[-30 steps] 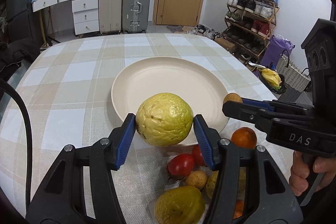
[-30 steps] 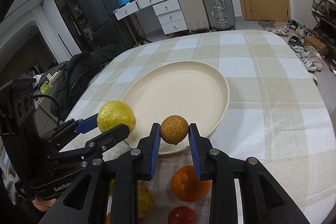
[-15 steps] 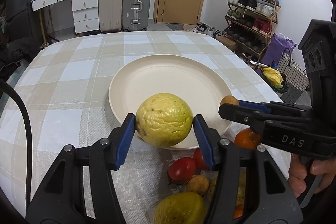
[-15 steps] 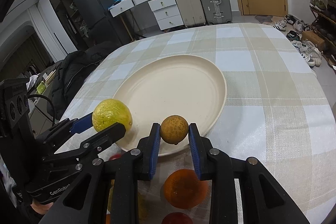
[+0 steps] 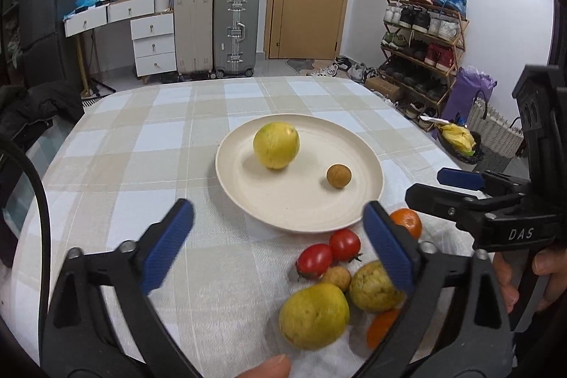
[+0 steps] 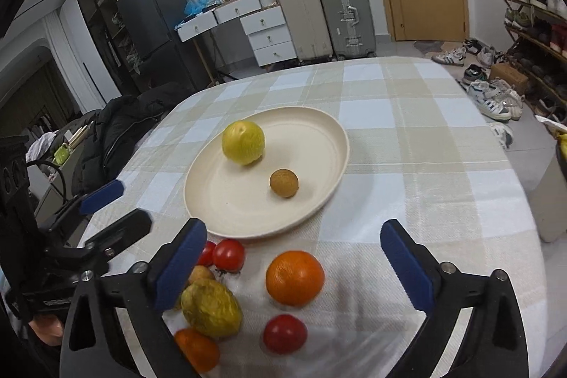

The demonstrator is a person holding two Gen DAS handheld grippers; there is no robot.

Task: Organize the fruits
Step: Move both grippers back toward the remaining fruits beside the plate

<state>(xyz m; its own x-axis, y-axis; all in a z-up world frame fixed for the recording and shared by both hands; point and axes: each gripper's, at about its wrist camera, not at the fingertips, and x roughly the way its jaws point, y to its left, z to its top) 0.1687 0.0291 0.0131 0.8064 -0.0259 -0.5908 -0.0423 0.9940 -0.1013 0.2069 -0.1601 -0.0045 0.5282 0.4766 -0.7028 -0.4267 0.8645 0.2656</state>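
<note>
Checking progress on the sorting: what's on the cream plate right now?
Two fruits rest on the cream plate: a large yellow fruit and a small brown one, apart. Nothing covers them.

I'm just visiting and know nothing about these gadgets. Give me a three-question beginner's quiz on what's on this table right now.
1. How many fruits lie on the cream plate?
2. True or false: the left gripper is clamped on the big yellow fruit.
3. Which fruit on the cloth lies nearest the right gripper? A) the large orange B) the small brown fruit C) a banana

Key:
1. Two: the big yellow fruit and the small brown fruit.
2. False. Its fingers have just opened wide, nothing between them; the fruit sits on the plate.
3. A
</note>
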